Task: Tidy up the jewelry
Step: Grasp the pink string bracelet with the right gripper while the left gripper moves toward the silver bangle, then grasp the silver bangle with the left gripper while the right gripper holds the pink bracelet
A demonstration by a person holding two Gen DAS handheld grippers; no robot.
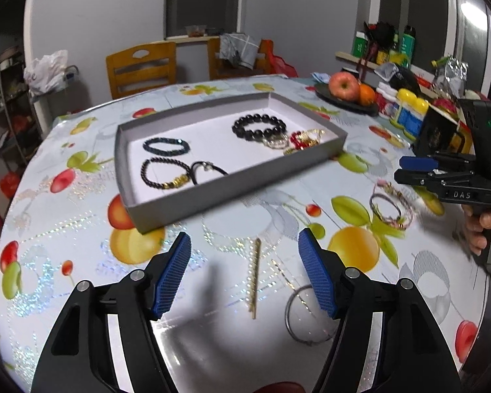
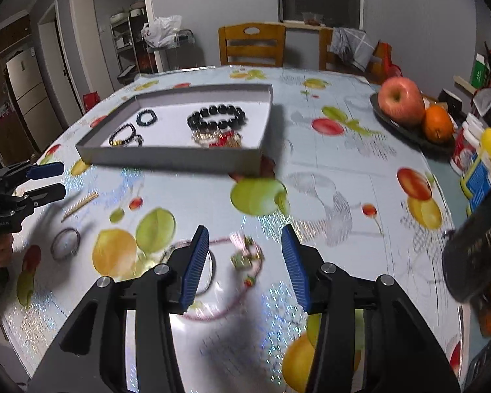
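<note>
A grey tray (image 1: 232, 183) (image 2: 167, 159) sits mid-table. It holds a large black bead bracelet (image 1: 258, 126) (image 2: 216, 116), thinner dark bracelets (image 1: 165, 145) and a red-and-gold tangle (image 1: 302, 139). My left gripper (image 1: 245, 275) is open just above the tablecloth. A straight gold-and-pearl chain (image 1: 253, 278) (image 2: 80, 201) lies between its fingers, untouched, and a silver bangle (image 1: 306, 317) (image 2: 65, 244) lies by the right finger. My right gripper (image 2: 245, 262) is open over blurred pink cord bracelets (image 2: 245, 258) (image 1: 389, 209), which nothing grips. Each gripper shows in the other's view: the right gripper (image 1: 399, 169) and the left gripper (image 2: 63, 178).
A dark plate (image 2: 406, 127) with an apple (image 1: 343, 85) and an orange stands at the right rear. Yellow-capped bottles (image 1: 409, 108) and clutter line the right edge. Wooden chairs (image 1: 140, 65) stand behind the round table. A hand (image 1: 481, 229) grips the right tool's handle.
</note>
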